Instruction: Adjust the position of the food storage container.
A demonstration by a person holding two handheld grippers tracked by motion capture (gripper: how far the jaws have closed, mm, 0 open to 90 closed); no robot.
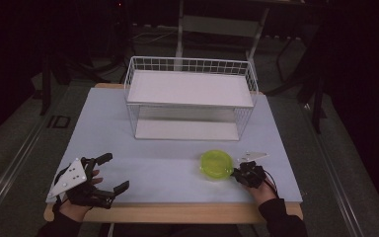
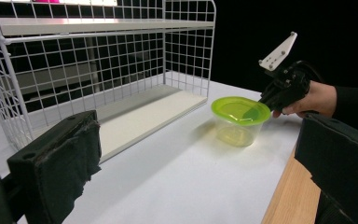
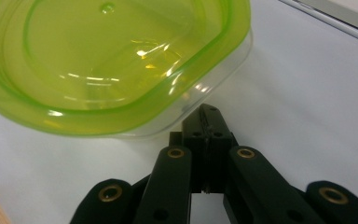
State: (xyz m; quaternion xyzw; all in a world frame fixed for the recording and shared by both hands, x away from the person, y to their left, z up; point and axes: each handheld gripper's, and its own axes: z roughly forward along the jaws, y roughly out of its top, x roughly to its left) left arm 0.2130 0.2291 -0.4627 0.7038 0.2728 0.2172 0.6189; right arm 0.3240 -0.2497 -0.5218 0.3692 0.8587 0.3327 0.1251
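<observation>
A clear tub with a lime-green lid (image 1: pixel 216 164) (image 2: pixel 240 111) (image 3: pixel 107 60) stands on the white tabletop (image 1: pixel 148 148), front right of centre. My right gripper (image 1: pixel 238 173) (image 2: pixel 265 101) (image 3: pixel 207 114) is at its right side, jaws pressed together, the tip right against the tub's wall under the lid's rim. Nothing shows between those jaws. My left gripper (image 1: pixel 115 172) (image 2: pixel 200 163) rests at the table's front left, wide open and holding nothing, its pads (image 2: pixel 60 158) far apart and aimed toward the tub.
A white wire rack (image 1: pixel 190 98) (image 2: pixel 98 70) with two shelf boards stands at the back middle of the table. The wooden front edge (image 1: pixel 177 212) runs just behind both hands. Dark floor and stand legs surround the table.
</observation>
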